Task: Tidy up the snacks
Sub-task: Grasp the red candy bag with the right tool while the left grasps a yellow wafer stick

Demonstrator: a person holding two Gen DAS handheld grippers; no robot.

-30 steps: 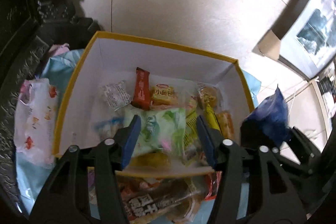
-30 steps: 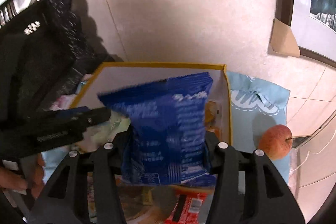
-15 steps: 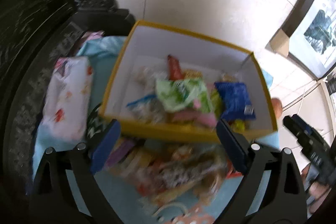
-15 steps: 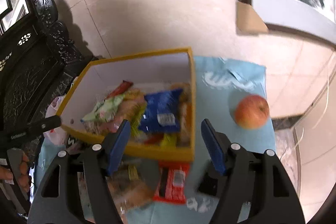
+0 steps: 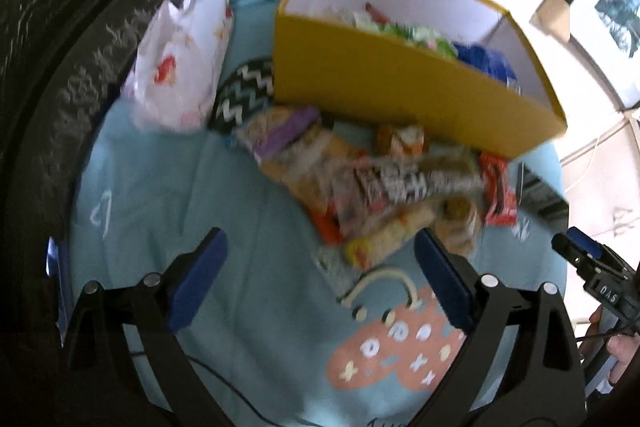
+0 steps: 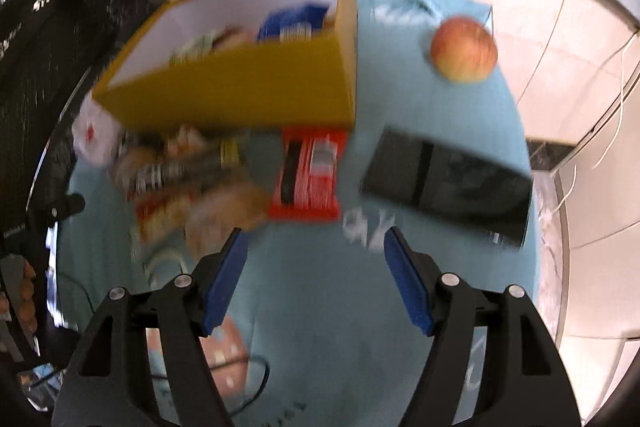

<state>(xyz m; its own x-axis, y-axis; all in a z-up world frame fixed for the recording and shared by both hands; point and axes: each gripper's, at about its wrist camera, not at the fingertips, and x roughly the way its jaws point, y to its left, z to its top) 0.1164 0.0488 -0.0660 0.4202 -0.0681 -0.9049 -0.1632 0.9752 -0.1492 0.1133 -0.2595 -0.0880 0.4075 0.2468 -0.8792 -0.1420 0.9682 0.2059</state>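
A yellow box (image 5: 400, 95) with white inside walls stands on the light blue cloth and holds several snack packets, among them a blue bag (image 5: 486, 61) and a green one (image 5: 416, 35). It also shows in the right wrist view (image 6: 240, 87). A loose pile of snack packets (image 5: 376, 183) lies in front of the box, with a red packet (image 6: 310, 173) at its right end. My left gripper (image 5: 320, 267) is open and empty, low over the cloth just before the pile. My right gripper (image 6: 316, 259) is open and empty, in front of the red packet.
A white plastic bag (image 5: 180, 55) lies left of the box beside a zigzag-patterned pouch (image 5: 244, 91). An apple (image 6: 464, 45) and a black flat device (image 6: 448, 183) lie on the cloth (image 6: 320, 327) right of the box. Dark carved furniture (image 5: 60, 27) borders the left.
The right gripper has let the blue bag go into the box and opened. Both grippers have pulled back and down from above the box to low over the cloth in front of the pile.
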